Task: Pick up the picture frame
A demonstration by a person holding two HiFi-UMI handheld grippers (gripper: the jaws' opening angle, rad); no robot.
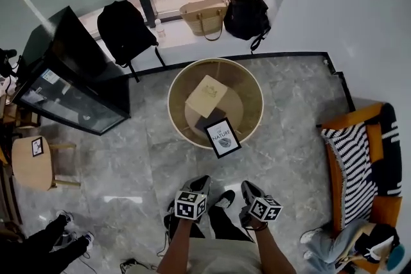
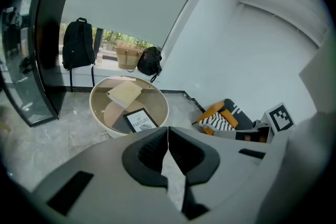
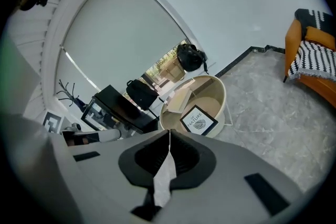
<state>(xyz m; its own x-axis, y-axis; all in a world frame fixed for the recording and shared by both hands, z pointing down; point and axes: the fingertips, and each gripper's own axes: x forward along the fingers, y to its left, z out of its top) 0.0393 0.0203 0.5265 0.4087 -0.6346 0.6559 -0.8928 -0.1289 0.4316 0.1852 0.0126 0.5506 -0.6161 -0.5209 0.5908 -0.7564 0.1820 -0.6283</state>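
Picture frame (image 1: 223, 137) lies flat on the round table (image 1: 172, 113), at the edge closest to the person and turned at a slant. It has a black border and a white print with a leaf and the words "OF NATURE". One corner sits right at the table rim. It also shows in the left gripper view (image 2: 138, 120) and the right gripper view (image 3: 199, 120), in both on the near side of the tabletop.

A beige book (image 1: 207, 95) lies further back on the same table, near the frame; whether they touch I cannot tell.

Left gripper (image 1: 201, 183) and right gripper (image 1: 248, 188) are held side by side low in the head view, over the grey stone floor (image 1: 128, 163), well apart from the table and the frame. In its own view the left gripper (image 2: 168, 131) has its jaws closed together with nothing between them. The right gripper (image 3: 169, 136) is the same: jaws closed, empty. Both point towards the table.

Around: a backpack (image 1: 124, 30), a straw bag (image 1: 204, 16) and a black bag (image 1: 246, 15) along the window ledge behind the table. A black cabinet (image 1: 70, 80) at left, a small wooden stool (image 1: 32, 163) below it. An orange armchair (image 1: 363, 163) with a striped cushion at right.
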